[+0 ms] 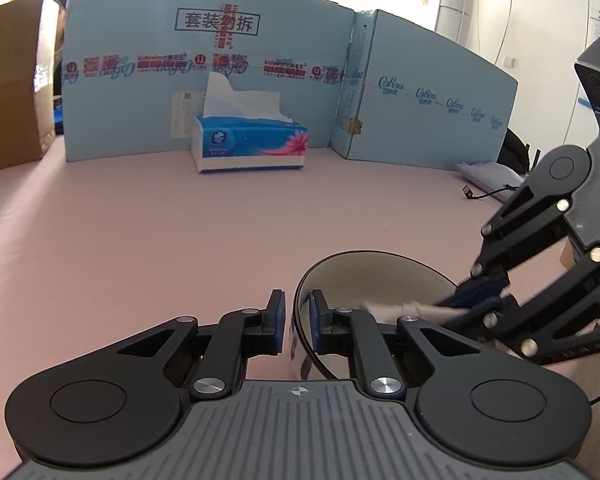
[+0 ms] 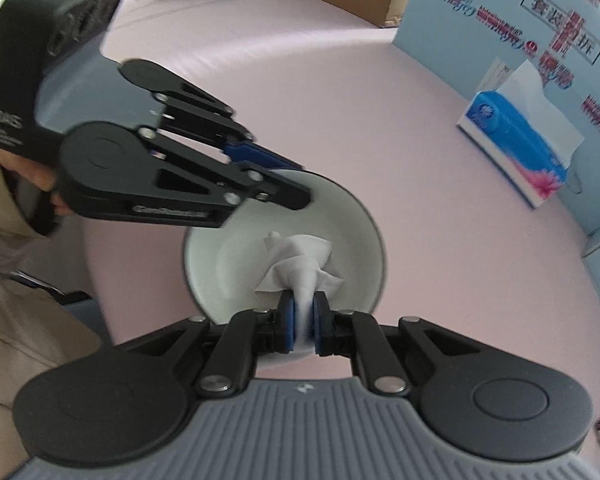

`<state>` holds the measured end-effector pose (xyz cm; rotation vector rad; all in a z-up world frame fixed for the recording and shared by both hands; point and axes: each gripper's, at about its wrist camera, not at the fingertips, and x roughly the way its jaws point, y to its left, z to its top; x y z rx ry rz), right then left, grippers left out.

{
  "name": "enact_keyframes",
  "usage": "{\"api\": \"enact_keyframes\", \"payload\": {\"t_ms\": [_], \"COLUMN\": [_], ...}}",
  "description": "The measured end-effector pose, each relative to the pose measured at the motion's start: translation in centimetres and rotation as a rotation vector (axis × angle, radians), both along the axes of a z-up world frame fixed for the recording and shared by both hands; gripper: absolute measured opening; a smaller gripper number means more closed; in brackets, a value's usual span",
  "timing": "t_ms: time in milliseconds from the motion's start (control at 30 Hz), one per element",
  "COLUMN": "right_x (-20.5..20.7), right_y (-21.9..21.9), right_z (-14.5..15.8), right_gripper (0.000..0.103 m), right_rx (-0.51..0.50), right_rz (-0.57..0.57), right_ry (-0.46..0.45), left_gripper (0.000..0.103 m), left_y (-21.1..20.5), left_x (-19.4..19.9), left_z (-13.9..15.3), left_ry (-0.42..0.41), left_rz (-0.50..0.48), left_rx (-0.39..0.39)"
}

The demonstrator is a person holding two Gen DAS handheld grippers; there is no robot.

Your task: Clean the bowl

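Pink tabletop [image 1: 140,220] backed by pale blue cardboard screen [image 1: 140,120].

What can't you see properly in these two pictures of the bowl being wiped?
- Near part of the bowl, right wrist view: hidden behind the right gripper.
- Any dirt in the bowl: the tissue covers part of the inside.
- Bowl rim where the left gripper pinches it, right wrist view: that gripper's own fingers cover it.
- Tissue box, right wrist view: print blurred.

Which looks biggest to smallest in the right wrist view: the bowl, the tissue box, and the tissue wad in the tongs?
1. Bowl, though nearness to the camera inflates it.
2. Tissue box, farther away, so its true rank against the bowl is unsure.
3. Tissue wad, clearly smallest.
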<state>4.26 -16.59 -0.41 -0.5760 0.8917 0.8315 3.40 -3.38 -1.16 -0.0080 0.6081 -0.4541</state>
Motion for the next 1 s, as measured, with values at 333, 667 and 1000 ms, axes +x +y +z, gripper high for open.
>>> {"api": "enact_keyframes", "payload": {"t_ms": [333,667,1000], "right_x": [0.4,-2.1,-4.2], "right_y": [0.5,2.9,3.1], "right_z": [0.1,-0.7,-0.2], "right_gripper": [0.011,0.010,0.010], "right_rx": [-0.040,-0.293,-0.337], "right_rz": [0.044,0.131,0.129], "right_ry": [0.051,-0.198,-0.368], "left_gripper": [0.018,0.021,0.021], "left_y": [0.1,0.3,0.2], "left_x": [0.3,0.4,0.5], "left_z": [-0.1,-0.4,-0.7], "left_ry": [0.002,-0.001,0.002], "left_rz": [-0.019,-0.032,-0.030], "left_rx": [0.004,0.004,0.002]}}
